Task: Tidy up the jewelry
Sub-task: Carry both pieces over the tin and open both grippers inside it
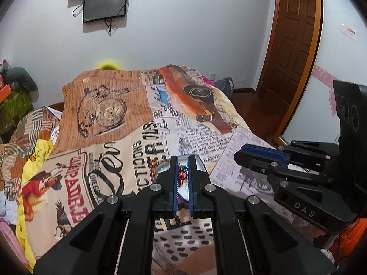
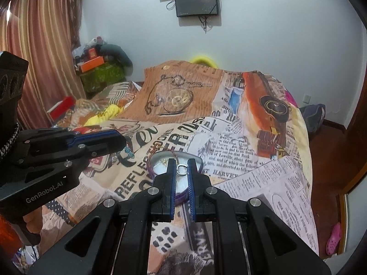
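Left claw (image 1: 183,168) at lower centre of the left wrist view, blue pads (image 1: 176,183) drawn narrow around a small red and blue beaded piece (image 1: 182,173). In the right wrist view, same claw (image 2: 119,141) at middle left, a teal bead strand (image 2: 129,151) dangling just below its tip. Behind the piece, a round shallow jewelry tin (image 1: 197,160) with pale lining, resting on the bed (image 1: 114,160) under a quilt printed with newspaper text, a pocket watch and an orange car.

Right claw (image 2: 182,168) at lower centre of its own view, narrow, pinching a small silver rectangular ring (image 2: 182,169) between the blue pads (image 2: 190,183), directly above the tin (image 2: 158,158). Purple outer wall of the tin visible at left, a gold-coloured item inside near the far edge, too small to identify. In the left wrist view, right claw (image 1: 239,155) at middle right, seen side-on, pads close together, the ring not discernible there.

Upper part of both frames: white wall with two dark screens (image 2: 196,2) and loose cables. Wooden door (image 1: 291,45) at upper right of the left wrist view. Striped curtain (image 2: 41,45) at upper left of the right wrist view, a cluttered pile of boxes (image 2: 96,66) beside it. Pink slipper (image 2: 333,240) on the floor at lower right.
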A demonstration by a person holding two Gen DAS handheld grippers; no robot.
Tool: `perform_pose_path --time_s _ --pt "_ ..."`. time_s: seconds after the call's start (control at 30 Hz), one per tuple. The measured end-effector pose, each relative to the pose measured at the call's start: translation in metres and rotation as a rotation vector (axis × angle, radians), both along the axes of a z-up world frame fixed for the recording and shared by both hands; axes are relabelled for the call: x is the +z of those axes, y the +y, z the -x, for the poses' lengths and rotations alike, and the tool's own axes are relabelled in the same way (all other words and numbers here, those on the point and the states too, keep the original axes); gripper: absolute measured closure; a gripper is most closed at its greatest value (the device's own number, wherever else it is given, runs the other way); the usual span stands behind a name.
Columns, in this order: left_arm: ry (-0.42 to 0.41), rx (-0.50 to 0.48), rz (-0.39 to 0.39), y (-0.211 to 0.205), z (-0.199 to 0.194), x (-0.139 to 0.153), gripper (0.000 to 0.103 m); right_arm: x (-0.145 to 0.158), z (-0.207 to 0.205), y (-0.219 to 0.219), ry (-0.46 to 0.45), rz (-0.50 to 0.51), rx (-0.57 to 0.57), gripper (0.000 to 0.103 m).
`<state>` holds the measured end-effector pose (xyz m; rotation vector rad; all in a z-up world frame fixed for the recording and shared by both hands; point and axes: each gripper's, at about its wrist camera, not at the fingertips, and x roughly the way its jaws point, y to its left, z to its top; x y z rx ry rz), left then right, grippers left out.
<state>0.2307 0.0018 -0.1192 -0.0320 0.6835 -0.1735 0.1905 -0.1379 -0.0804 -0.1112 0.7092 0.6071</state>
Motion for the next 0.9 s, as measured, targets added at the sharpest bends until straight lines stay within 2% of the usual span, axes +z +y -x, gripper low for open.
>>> perform_pose_path --time_s 0.23,0.43,0.9 --pt "-0.019 0.000 0.003 0.002 -0.016 0.003 0.097 -0.008 -0.012 0.000 0.012 -0.019 -0.007 0.095" --pt "-0.003 -0.004 -0.001 0.002 -0.032 -0.008 0.097 -0.022 -0.023 0.004 0.048 -0.020 -0.001 0.095" --pt "0.152 -0.026 0.032 0.002 -0.069 -0.064 0.097 -0.057 -0.036 0.019 0.115 0.034 0.044 0.095"
